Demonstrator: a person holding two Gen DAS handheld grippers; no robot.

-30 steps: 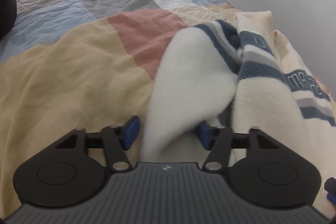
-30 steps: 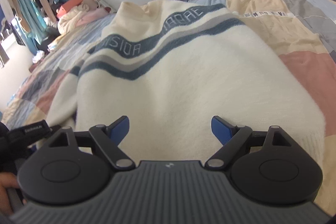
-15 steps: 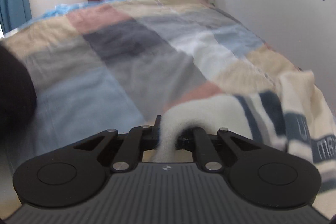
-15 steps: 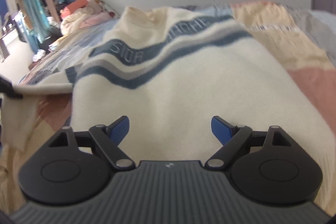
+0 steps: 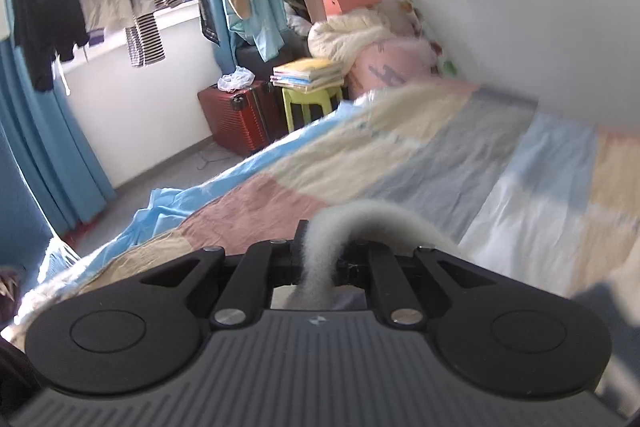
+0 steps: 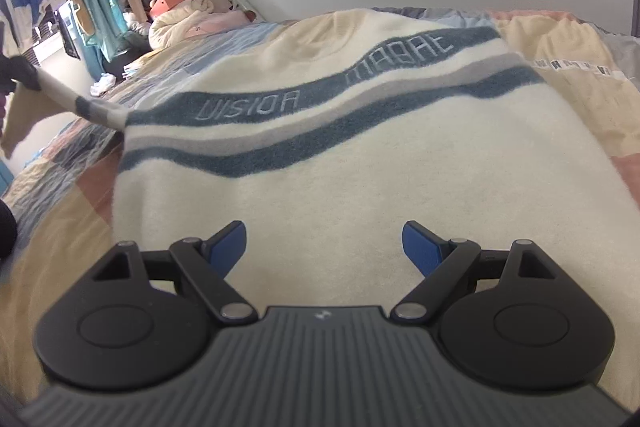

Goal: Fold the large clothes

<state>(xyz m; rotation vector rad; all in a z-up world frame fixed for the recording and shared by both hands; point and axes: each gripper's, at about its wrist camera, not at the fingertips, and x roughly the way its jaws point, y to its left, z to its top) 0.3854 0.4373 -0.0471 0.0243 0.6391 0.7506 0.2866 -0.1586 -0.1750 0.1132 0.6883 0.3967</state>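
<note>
My left hand-held gripper (image 5: 320, 259) is clamped on the sweater's sleeve (image 5: 320, 247), which stretches out toward nine o'clock. The cream sweater (image 6: 360, 167) lies on the bed (image 6: 560, 59) at twelve o'clock of my right hand-held gripper (image 6: 324, 243), whose jaws gape wide and empty.

both wrist views low over bed (image 5: 420, 163), sharing sweater (image 6: 340, 163)

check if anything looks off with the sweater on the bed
One sleeve is off the bed, stretched taut to the side by the shut left tongs. The sweater body lies flat; right tongs hover open.
</note>
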